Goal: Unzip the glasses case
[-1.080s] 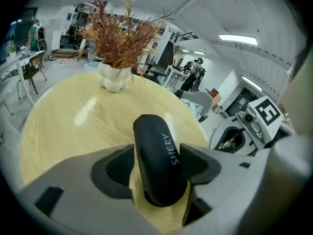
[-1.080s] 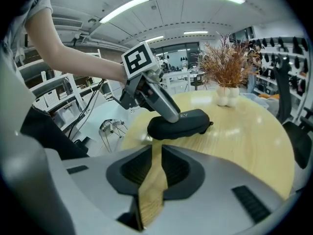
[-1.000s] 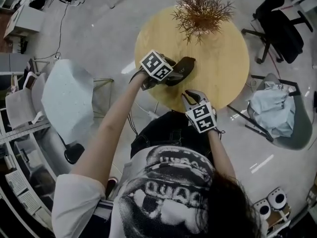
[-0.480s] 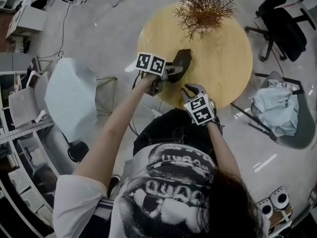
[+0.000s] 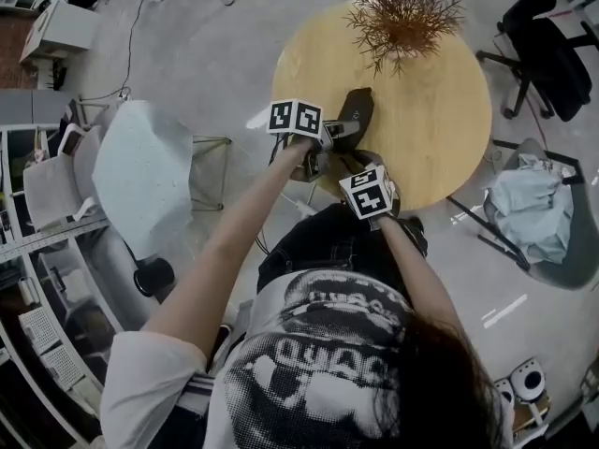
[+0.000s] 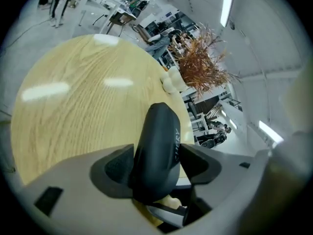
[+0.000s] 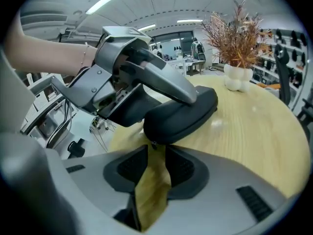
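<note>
I have the black glasses case clamped across its width in the left gripper. Its pads sit against both flanks, though those jaws have just eased a little wider. The case lies at the near edge of the round wooden table, with its far end on the wood and pointing toward the dried plant in its white vase.

The right gripper hangs just short of the case's near end. Its jaws have just been opening and now stand spread, with only bare tabletop between them. A small dark nub under that end sits right at the jaw tips, and I take it for the zip pull, though it is too small to be sure.

The shell looks fully closed, with no gap along the seam. By my reading the holding is done. Catching the pull and running the zip round are all still to come.
</note>
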Demonstrator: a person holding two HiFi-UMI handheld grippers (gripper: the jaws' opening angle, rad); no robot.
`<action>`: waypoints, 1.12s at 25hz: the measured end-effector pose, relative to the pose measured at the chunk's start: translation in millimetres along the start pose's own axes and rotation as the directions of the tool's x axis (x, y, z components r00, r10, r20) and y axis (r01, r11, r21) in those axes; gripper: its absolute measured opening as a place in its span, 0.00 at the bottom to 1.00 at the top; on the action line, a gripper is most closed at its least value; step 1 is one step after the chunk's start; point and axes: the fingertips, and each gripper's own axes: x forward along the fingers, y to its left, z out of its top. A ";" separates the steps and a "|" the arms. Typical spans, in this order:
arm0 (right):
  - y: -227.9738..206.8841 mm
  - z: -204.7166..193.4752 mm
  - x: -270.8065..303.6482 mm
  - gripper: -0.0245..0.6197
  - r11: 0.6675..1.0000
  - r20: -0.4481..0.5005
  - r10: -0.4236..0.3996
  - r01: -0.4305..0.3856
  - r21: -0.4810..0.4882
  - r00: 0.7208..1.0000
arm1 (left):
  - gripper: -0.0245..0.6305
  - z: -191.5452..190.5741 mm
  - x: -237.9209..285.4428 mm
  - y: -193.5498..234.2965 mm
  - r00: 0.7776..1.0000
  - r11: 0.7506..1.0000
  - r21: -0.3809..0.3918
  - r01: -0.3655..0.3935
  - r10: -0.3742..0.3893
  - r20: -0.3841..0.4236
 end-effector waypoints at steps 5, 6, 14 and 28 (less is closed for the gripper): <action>-8.0 2.1 0.3 0.17 0.996 0.023 -0.054 0.053 0.070 0.998 | 0.50 2.0 -3.4 4.6 0.999 0.989 -0.140 0.044 -0.040 0.034; -10.0 2.4 -0.1 0.14 0.995 0.029 -0.066 0.064 0.078 0.997 | 0.49 3.0 -4.5 6.0 0.998 0.982 -0.182 0.057 -0.049 0.051; -15.6 -2.1 -4.4 0.07 0.997 0.052 -0.051 0.047 0.068 0.997 | 0.48 5.5 -5.8 7.9 0.994 0.970 -0.223 0.093 -0.075 0.085; -30.9 -6.8 -17.5 0.04 0.986 -0.023 -0.037 0.032 -0.164 0.999 | 0.47 7.5 -2.7 5.7 0.997 0.989 -0.138 0.047 -0.038 0.073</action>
